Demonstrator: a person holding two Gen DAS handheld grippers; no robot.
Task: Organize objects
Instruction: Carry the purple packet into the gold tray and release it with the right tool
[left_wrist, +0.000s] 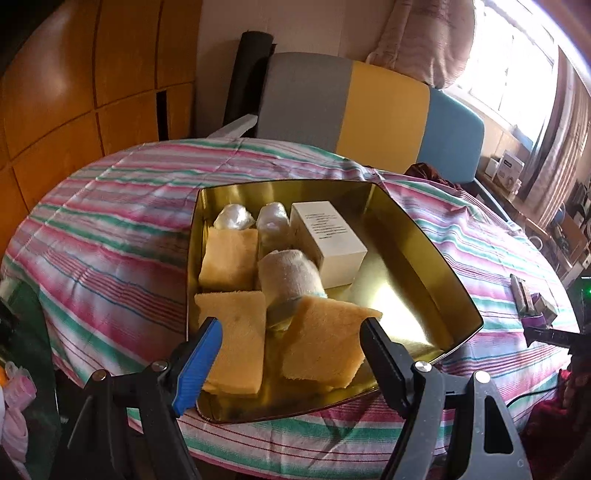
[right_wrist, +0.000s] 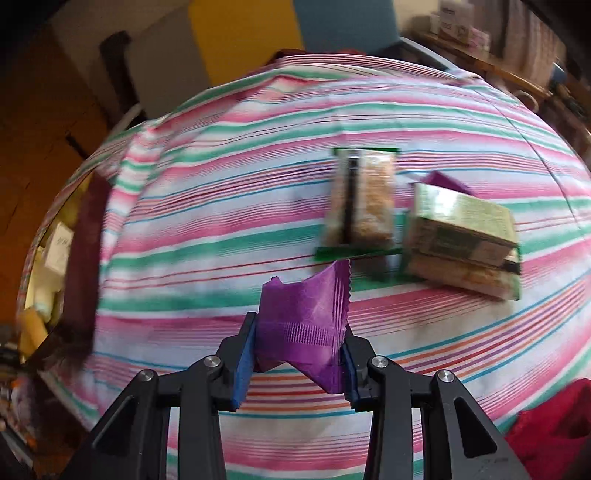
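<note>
Gold-lined tin (left_wrist: 436, 258) already holds yellow sponges (left_wrist: 231, 258), a rolled cloth (left_wrist: 290, 277) and a white box (left_wrist: 328, 240); left gripper (left_wrist: 291, 341) hangs open above it; right gripper (right_wrist: 297, 350) pinches a purple sachet (right_wrist: 306, 317); snack packets (right_wrist: 360, 199) at one o'clock on the worktop (right_wrist: 221, 206) remain unpacked.

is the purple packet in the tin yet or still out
Out. The right gripper is shut on the purple packet above the striped cloth, with the tin off to the left.

Crumpled purple packet (right_wrist: 301, 325), clamped upright.
</note>
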